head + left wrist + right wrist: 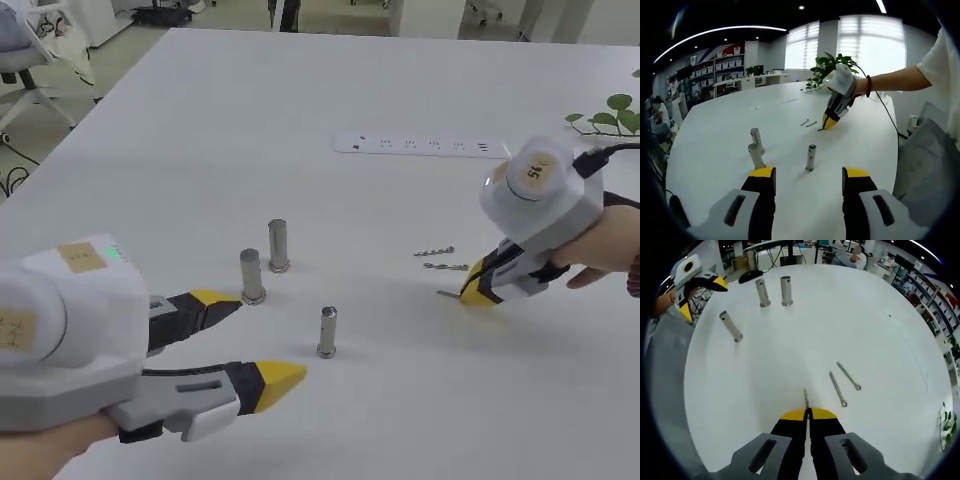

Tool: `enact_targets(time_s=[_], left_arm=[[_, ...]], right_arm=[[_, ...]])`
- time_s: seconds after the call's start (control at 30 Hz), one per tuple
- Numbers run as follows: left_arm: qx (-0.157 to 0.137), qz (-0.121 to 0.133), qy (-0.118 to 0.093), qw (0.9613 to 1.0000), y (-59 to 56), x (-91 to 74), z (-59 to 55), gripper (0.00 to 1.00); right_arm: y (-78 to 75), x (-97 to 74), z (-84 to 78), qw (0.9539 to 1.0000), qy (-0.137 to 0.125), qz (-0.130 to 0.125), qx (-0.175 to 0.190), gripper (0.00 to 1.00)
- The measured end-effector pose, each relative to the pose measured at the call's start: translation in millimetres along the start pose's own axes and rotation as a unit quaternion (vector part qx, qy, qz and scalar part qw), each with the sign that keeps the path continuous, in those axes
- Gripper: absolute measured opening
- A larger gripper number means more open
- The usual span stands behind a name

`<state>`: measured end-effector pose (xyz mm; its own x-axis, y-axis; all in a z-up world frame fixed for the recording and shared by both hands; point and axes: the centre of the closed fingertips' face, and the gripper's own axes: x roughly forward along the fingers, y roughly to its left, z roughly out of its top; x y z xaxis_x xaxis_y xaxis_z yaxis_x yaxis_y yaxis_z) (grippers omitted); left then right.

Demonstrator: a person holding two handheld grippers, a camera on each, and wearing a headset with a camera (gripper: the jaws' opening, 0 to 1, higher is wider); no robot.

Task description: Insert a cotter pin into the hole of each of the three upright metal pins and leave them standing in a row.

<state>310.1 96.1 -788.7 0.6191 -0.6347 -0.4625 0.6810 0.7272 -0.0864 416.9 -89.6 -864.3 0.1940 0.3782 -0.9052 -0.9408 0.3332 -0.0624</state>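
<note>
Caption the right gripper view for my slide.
Right claw shut on a cotter pin; two spares lie beside it, three metal pins stand beyond.

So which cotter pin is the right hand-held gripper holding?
The cotter pin pinched by the right hand-held gripper; the other two lie loose on the table.

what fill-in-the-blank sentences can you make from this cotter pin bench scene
1. ___ metal pins stand upright on the white table.
2. The right gripper is ___ on a cotter pin.
3. ___ loose cotter pins lie on the table beside it.
4. The left gripper has its jaws ___.
Missing words: three; shut; two; open.
</note>
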Motion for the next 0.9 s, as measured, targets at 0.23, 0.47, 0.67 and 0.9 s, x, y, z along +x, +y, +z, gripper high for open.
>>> enact_targets(time_s=[0.23, 0.47, 0.67, 0.9], left_arm=[[-0.003, -0.001, -0.006, 1.0000, -2.5, -0.2, 2.3, 0.51], [-0.007, -0.007, -0.010, 0.9999, -6.7, 0.9, 5.7, 0.51], [-0.016, -0.017, -0.016, 0.9996, -12.3, 2.8, 12.6, 0.48], [-0.033, -0.027, -0.018, 0.9990, -18.4, 3.2, 17.0, 0.43]], right_arm=[[-0.7, -2.9, -3.3, 0.9999, -0.010, -0.011, 0.004, 0.01], [2.9, -14.4, 8.0, 0.9986, -0.039, -0.030, -0.020, 0.01], [11.8, -26.3, 21.8, 0.9958, -0.061, -0.045, -0.051, 0.01], [33.8, -41.2, 44.4, 0.9897, -0.106, -0.046, -0.084, 0.01]])
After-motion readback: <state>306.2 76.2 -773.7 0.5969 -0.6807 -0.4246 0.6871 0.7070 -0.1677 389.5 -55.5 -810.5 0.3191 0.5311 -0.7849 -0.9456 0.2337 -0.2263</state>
